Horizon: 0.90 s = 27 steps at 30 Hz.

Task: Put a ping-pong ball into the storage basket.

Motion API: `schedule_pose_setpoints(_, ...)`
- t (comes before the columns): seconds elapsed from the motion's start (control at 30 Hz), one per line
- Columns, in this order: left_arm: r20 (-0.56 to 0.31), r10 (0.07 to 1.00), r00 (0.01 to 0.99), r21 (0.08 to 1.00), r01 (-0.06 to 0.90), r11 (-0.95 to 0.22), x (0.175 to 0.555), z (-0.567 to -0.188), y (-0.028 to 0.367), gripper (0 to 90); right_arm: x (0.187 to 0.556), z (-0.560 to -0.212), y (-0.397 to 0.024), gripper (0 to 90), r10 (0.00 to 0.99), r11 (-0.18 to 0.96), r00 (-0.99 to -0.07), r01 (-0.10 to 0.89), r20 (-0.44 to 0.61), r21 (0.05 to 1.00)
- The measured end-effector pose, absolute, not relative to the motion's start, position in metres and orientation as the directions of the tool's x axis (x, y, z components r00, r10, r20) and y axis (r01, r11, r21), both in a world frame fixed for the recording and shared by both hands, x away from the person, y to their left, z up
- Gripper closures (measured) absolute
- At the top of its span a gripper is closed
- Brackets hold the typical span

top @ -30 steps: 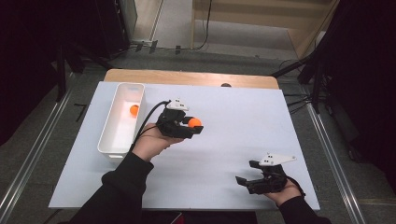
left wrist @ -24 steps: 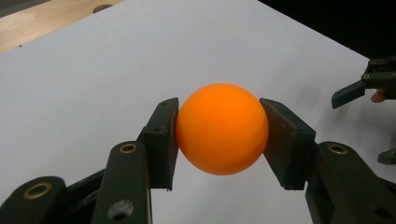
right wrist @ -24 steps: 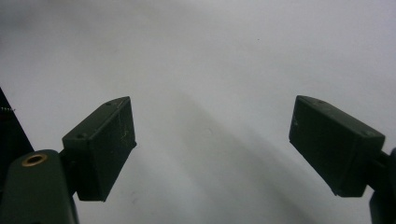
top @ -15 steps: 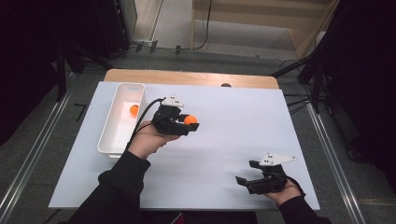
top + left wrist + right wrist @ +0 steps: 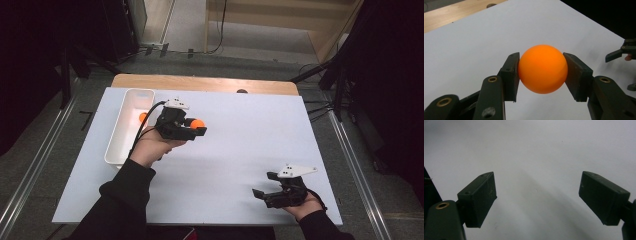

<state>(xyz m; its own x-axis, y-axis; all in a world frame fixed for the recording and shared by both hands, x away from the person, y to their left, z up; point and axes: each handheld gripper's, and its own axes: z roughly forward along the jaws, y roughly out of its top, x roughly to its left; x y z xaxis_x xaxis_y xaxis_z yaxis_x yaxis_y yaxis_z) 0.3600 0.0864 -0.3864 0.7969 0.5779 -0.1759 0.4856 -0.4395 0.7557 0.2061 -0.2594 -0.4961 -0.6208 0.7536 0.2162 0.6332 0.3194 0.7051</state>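
The left hand-held gripper [image 5: 192, 127] clamps a smooth, matte orange ball [image 5: 543, 68] between its two flat black pads, above the pale tabletop [image 5: 240, 145] just right of a long white plastic bin [image 5: 120, 140]. The bin is rectangular with rounded corners, and a second orange ball [image 5: 143, 117] lies inside it, partly hidden by the gripper's body. The right hand-held gripper [image 5: 537, 197] sits well apart near the tabletop's front right corner, its blocky jaws spread wide with nothing between them. A wooden strip [image 5: 205, 84] edges the far side.
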Motion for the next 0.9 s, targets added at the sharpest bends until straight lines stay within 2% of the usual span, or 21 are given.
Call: schedule_pose_setpoints(0.9, -0.157, 0.636, 0.755, 0.756, 0.506, -0.415, 0.369, -0.377, 0.112, 50.0, 0.206, -0.496, -0.259, 12.9, 0.754, 0.321, -0.621, 0.632, 0.213, 0.706)
